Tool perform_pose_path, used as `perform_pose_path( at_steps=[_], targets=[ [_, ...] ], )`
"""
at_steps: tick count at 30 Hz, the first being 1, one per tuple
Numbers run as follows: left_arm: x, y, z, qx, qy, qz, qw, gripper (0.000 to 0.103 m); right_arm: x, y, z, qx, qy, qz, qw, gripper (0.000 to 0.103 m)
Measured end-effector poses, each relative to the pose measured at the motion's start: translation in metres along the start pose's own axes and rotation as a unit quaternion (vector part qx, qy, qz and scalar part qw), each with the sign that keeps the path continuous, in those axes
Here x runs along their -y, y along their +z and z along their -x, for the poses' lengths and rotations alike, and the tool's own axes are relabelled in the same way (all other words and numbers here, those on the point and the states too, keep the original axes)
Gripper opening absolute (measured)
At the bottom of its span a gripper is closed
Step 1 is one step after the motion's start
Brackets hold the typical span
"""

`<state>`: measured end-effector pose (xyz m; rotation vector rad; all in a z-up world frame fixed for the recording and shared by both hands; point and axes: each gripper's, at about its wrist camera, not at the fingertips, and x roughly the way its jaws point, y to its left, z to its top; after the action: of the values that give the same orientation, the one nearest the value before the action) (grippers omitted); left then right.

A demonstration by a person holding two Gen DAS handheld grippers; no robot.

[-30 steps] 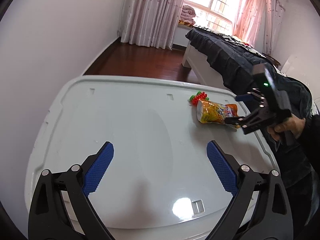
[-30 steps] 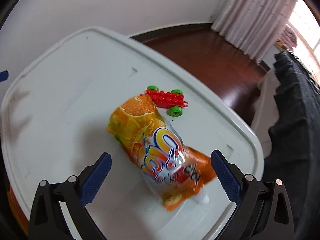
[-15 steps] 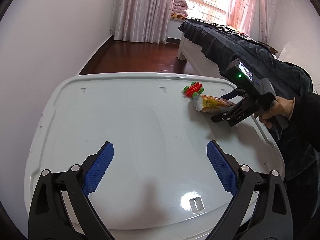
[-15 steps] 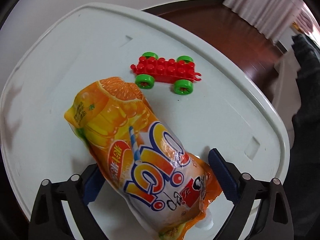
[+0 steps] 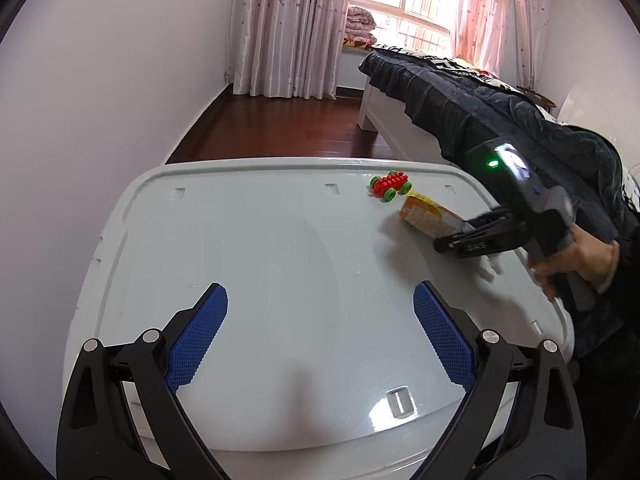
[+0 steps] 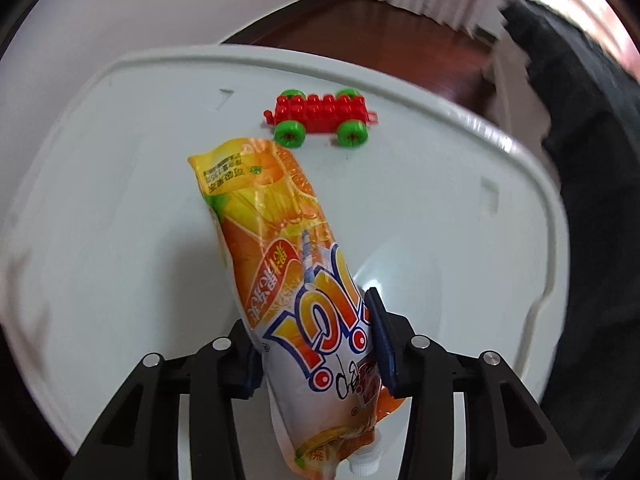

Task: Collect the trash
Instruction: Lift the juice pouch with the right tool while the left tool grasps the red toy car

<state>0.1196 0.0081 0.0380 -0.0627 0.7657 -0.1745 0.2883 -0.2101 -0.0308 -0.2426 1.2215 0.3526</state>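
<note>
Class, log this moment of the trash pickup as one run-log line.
right gripper: jaws just closed on orange juice pouch | left gripper: open, empty | red toy car: untouched on white lid

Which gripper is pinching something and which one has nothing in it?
The right gripper is pinching the orange drink pouch; its jaws have just been closing on it. The left gripper is wide open, with nothing in it.
</note>
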Motion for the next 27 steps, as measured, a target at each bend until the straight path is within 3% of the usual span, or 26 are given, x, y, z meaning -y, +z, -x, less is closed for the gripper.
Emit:
perform_pose_path(
  at_steps=[4, 10, 16, 21, 27],
  targets=[
    [0.005, -0.004, -0.008, -0.025, -0.003, -0.014, 0.9996, 0.092, 0.006, -0.024, 0.015, 0.011, 0.061, -0.095, 0.993, 0.043],
    [0.027, 0.004, -0.028, -0.067, -0.037, -0.07, 0.9946, 0.092, -0.003, -0.089, 0.058, 0.065, 0.093, -0.182, 0.977, 0.043],
    [0.058, 0.041, -0.085, -0.075, -0.072, -0.184, 0.9775, 0.092, 0.001, -0.118, 0.082, 0.137, 0.096, -0.216, 0.962, 0.043],
    [0.088, 0.07, -0.141, -0.072, -0.069, -0.258, 0.9611, 0.092, 0.016, -0.121, 0.077, 0.136, 0.089, -0.228, 0.96, 0.044],
    [0.11, 0.103, -0.203, -0.083, -0.082, -0.298, 0.9473, 0.092, 0.039, -0.133, 0.079, 0.131, 0.09, -0.265, 0.951, 0.044]
  ],
)
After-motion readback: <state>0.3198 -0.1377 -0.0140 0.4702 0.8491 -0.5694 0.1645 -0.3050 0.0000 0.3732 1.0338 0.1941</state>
